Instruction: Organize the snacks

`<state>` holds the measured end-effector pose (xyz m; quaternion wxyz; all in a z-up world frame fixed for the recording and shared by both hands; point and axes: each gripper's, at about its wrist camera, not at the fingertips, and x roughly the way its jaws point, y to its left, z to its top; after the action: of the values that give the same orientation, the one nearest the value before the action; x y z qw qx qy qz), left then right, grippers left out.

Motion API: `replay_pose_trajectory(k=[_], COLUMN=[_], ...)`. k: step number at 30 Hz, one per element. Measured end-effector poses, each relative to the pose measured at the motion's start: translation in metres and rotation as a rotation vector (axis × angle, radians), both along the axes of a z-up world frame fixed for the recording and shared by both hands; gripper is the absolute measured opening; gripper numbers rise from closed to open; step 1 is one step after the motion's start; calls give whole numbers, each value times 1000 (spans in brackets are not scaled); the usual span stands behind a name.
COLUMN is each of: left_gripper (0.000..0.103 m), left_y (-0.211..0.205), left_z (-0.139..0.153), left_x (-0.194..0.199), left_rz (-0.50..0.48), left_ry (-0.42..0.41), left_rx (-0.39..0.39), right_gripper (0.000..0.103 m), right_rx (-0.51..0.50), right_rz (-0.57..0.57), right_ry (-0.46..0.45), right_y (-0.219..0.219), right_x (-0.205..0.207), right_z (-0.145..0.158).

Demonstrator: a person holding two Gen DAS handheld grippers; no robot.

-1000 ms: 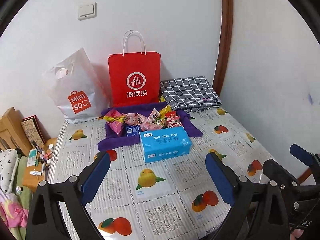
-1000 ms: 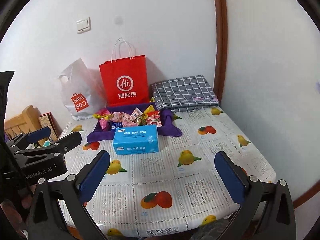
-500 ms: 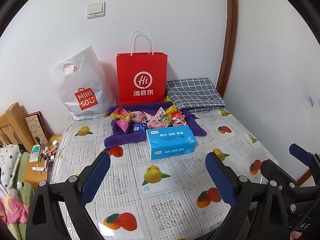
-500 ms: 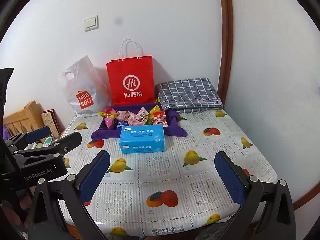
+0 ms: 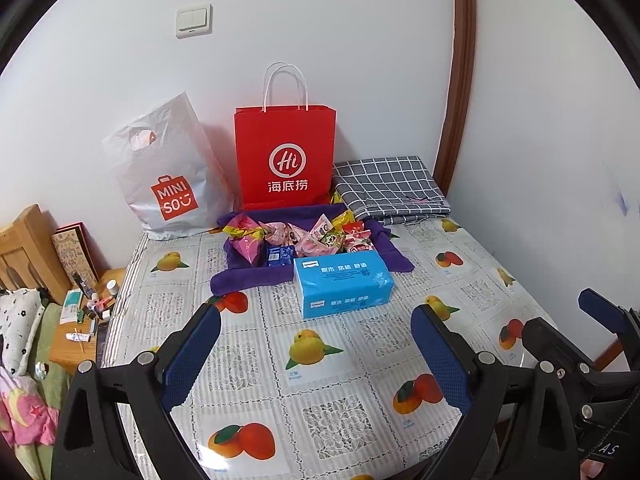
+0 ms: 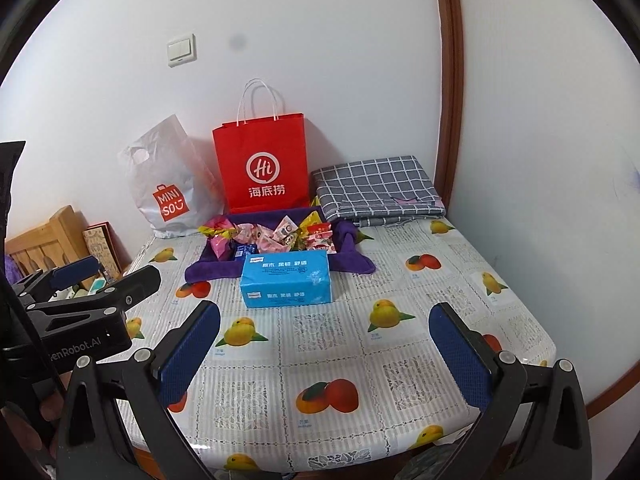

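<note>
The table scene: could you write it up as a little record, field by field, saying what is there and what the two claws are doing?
surface: table with fruit-print cloth
snacks: heap of colourful wrapped snacks on a purple cloth
in front of snacks: blue tissue pack
at the wall: red paper bag, white plastic Miniso bag, folded grey checked fabric
left gripper: open, holding nothing
right gripper: open, holding nothing

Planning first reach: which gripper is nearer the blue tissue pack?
Neither clearly. Left gripper and right gripper both hover open over the near table, short of the blue tissue pack, left a bit left of it, right a bit right.
</note>
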<state>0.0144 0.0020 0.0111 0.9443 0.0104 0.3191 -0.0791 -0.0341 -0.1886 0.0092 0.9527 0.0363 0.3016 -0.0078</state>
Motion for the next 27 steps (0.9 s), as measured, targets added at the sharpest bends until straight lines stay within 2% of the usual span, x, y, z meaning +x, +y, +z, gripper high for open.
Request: replay_pose_trajectory(k=[27], left_gripper=[96], left_y=[-6], left_z=[-2], left_x=[-1], left_rz=[-16], left_ry=[6], left_rx=[1], right_gripper=[103], right_rx=[18], right_rz=[-14], right_ry=[-2], right_y=[-6], right_x=[-2], right_z=[1])
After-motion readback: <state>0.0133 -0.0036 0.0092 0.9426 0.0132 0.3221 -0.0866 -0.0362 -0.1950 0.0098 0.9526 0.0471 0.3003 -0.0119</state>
